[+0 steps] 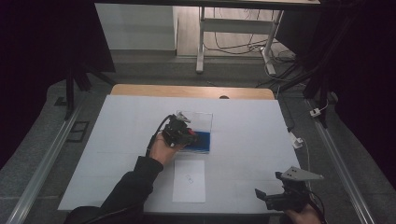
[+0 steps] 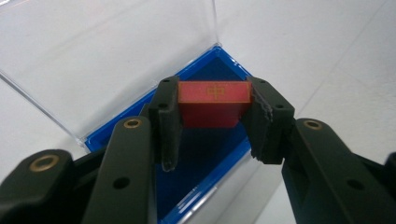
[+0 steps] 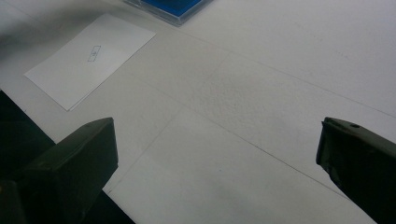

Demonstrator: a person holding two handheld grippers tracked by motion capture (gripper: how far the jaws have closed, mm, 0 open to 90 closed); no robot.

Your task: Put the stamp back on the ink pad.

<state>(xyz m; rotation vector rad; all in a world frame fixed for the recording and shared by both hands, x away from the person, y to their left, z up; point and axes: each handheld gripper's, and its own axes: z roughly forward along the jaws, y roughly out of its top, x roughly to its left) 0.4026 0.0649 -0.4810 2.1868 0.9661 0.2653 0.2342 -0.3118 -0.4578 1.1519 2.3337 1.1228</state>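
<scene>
Right gripper [image 1: 280, 196]: nearest the high camera, at the table's near edge, well to the right of the ink pad case; its jaws stand wide apart with nothing but bare table between them in the right gripper view.

Left gripper [image 2: 212, 121]: over the ink pad case [image 1: 198, 135], jaws clamped on the red stamp block [image 2: 212, 103], one pad flat against each short end.

Red stamp block: held level just above the blue pad [image 2: 205, 154], not clearly touching it; a gold mark shows on its top face.

Handling, the block: looks like a small, rigid, light piece with smooth sides; the end-to-end grip seems the right one, since the flat ends give the pads square faces. A slick finish could let it tip if pressed unevenly.

Ink pad case: shallow blue tray with a clear lid [image 2: 107, 56] standing open behind it; likely light enough to skid on the table [image 1: 243, 140] under a sideways push, and the thin lid looks brittle.

White card [image 1: 189, 181]: flat on the table just in front of the case, a small printed box [image 3: 94, 52] at its centre; thin and easily shifted.

Judgement: press straight down, lift straight up.
</scene>
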